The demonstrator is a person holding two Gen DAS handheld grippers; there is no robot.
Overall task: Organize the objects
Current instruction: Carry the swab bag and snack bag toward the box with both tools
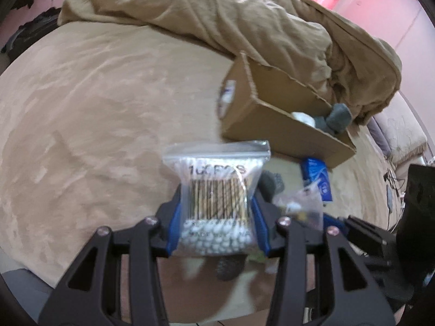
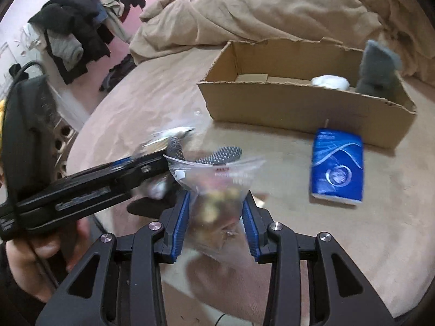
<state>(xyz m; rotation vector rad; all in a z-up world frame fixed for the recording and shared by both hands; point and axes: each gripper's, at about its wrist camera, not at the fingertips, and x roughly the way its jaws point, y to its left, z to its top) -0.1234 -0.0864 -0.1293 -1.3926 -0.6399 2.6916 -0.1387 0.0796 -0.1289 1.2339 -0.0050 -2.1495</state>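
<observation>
My left gripper [image 1: 217, 203] is shut on a clear zip bag of cotton swabs [image 1: 217, 187] and holds it above the bed. My right gripper [image 2: 216, 212] is shut on a clear zip bag of small mixed items [image 2: 217, 187]; that bag also shows in the left wrist view [image 1: 299, 203]. The open cardboard box [image 2: 299, 103] lies ahead on the bed, with a grey sock [image 2: 378, 65] and a white thing [image 2: 330, 81] inside. A blue tissue pack [image 2: 338, 165] lies in front of the box. The left gripper [image 2: 163, 160] sits just left of my right one.
A dotted grey sock [image 2: 223, 153] lies on the tan bedsheet [image 1: 95, 108] under the grippers. A rumpled tan blanket [image 2: 272, 8] is piled behind the box. Dark clothes [image 2: 78, 27] hang beyond the bed's left edge.
</observation>
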